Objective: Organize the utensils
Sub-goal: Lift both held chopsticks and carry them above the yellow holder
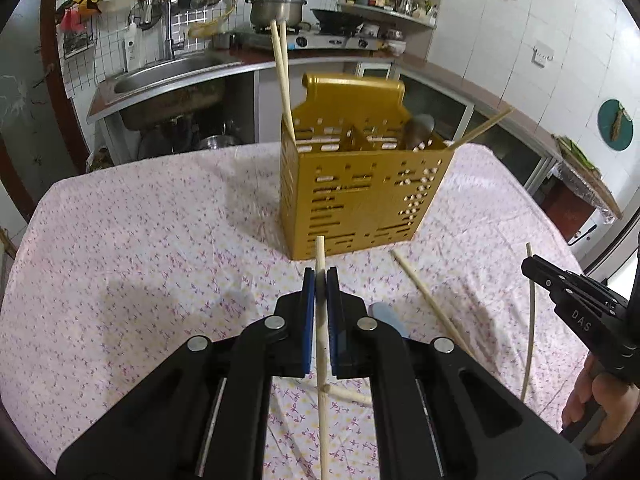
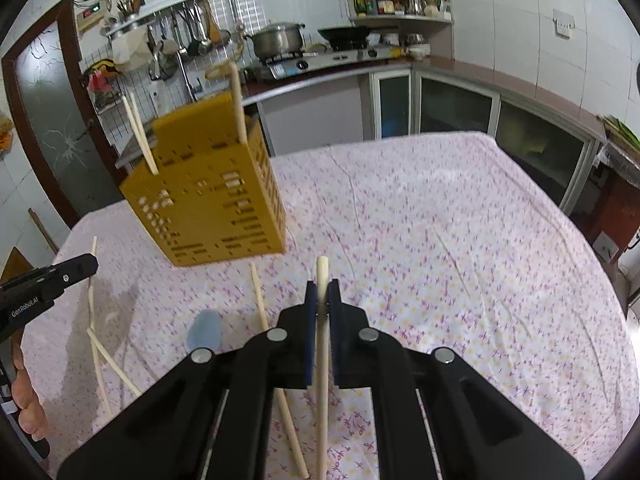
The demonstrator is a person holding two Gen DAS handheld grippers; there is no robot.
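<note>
Left claw (image 1: 321,280) clamped tight on one pale wooden chopstick (image 1: 320,252), round stick running straight up between the blue pads, tip poking past the black fingers. Right claw (image 2: 322,292) same, pinched shut on a second chopstick (image 2: 322,270), smooth light wood. Both sticks lifted off the table (image 1: 140,240), which has a pink floral cloth, a bit wrinkled. Loose chopstick (image 1: 428,300) lies diagonal on the cloth between the claws, two more crossed (image 2: 106,354) under the left claw. Flat pale-blue rounded piece (image 2: 205,330) on the cloth near them, can't tell what. Ahead, gold plastic utensil holder (image 1: 360,200), boxy, slotted and perforated walls, divided inside: two chopsticks (image 1: 282,72) upright in left compartment, another (image 1: 486,126) leaning out the right corner, dark spoon-like utensil (image 1: 418,130) inside.
</note>
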